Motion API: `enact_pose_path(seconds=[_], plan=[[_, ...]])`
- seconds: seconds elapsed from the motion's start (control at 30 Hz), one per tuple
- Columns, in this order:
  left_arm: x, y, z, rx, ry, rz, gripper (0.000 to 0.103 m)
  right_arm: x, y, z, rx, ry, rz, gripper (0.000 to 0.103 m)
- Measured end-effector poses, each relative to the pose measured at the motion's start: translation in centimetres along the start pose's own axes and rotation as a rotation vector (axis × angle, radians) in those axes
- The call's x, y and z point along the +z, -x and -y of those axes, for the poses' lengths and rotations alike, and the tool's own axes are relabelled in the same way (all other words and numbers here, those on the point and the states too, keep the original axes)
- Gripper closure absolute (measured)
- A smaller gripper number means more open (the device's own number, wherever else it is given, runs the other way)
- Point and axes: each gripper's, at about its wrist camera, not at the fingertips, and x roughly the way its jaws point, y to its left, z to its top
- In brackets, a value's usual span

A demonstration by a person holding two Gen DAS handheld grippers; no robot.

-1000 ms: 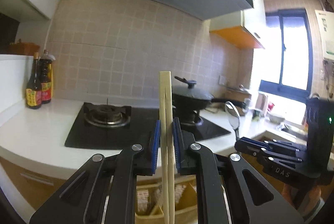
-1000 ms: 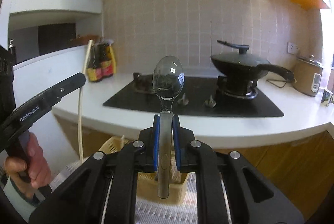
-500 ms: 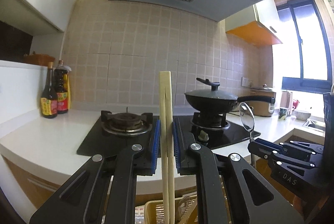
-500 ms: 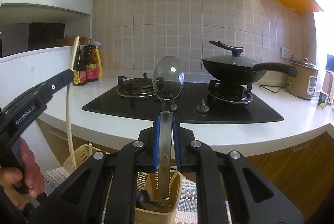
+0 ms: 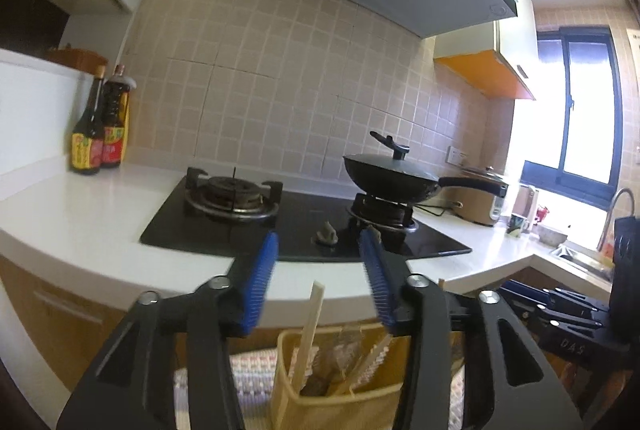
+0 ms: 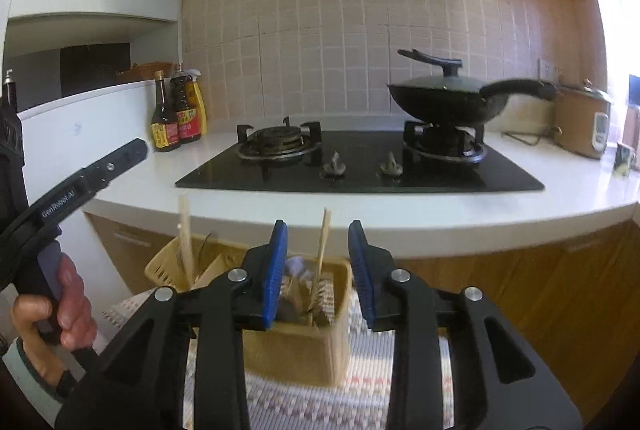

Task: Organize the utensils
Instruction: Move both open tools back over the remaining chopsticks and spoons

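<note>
My left gripper (image 5: 319,236) is opening its jaws, and its blue pads touch nothing. Just below them the pale wooden chopsticks (image 5: 312,314) stand loose and tilted in a yellow slotted holder (image 5: 340,402). My right gripper (image 6: 318,226) is also opening, with no spoon between its pads. Under it stands a beige holder (image 6: 296,346) with a blurred grey shape (image 6: 294,266), probably the spoon, and a wooden stick (image 6: 323,242) inside. In the right wrist view the left gripper (image 6: 80,185) hangs over the yellow holder (image 6: 160,270), where the chopsticks (image 6: 185,234) lean.
Both holders rest on a woven mat (image 6: 360,390) below the white counter edge (image 6: 400,226). On the counter are a black gas hob (image 6: 360,169), a lidded wok (image 6: 448,97), sauce bottles (image 6: 178,113) and a rice cooker (image 6: 584,121). A sink tap (image 5: 616,209) is at the far right.
Both grippers sank toward the holders and their jaws parted. The chopsticks slid out of the left pads into the yellow holder. The spoon left the right pads and dropped from sight.
</note>
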Motion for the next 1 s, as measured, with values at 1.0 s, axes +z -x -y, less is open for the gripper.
enact_pose_path(seconds=[1.0], plan=[[-14.6,6.0,2.2,-0.037,-0.145,-0.813,0.058,-15.7,1.9,-5.2,0.069,-0.202,-0.754,0.074]])
